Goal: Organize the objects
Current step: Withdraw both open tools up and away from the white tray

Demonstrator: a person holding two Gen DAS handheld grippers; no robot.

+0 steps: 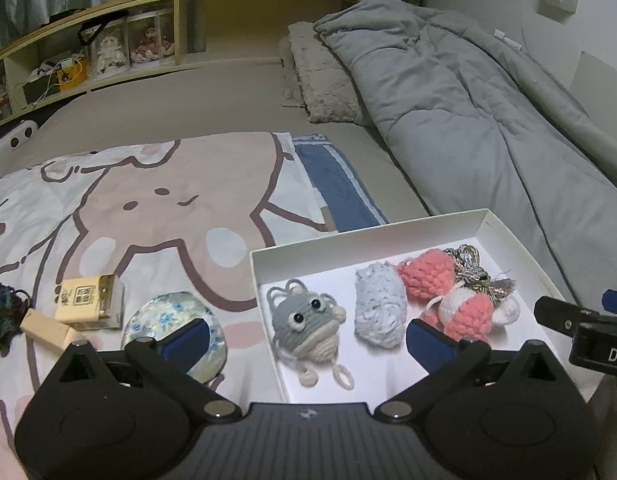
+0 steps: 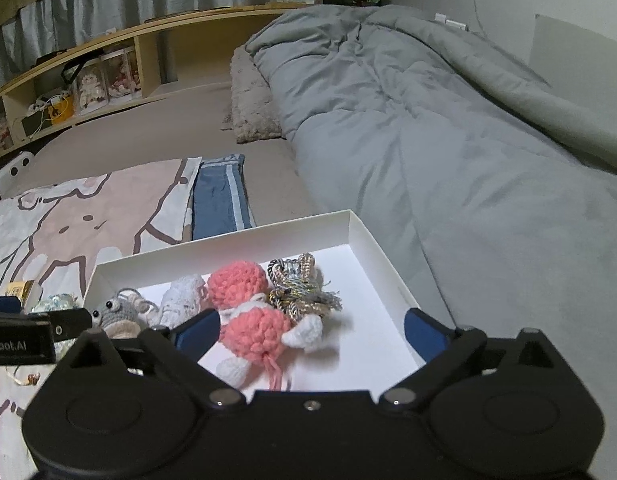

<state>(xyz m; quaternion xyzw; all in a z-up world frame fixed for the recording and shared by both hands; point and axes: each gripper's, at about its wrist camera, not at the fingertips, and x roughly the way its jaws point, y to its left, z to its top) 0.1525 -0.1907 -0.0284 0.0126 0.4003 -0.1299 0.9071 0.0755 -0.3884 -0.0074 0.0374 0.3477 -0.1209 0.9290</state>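
Over the white box [image 1: 484,220] on the bed, both tongs gape wide and empty: left tongs [image 1: 308,340] above the grey crochet toy [image 1: 304,320], right tongs [image 2: 312,334] above the pink one [image 2: 252,332].

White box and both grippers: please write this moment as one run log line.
left gripper: open, empty | right gripper: open, empty | white box: four yarn items inside | blanket: three small items outside box

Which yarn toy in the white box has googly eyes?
The grey crocheted creature at the left end of the white box. The pale blue bundle and the pink-and-white toy beside it show no eyes.
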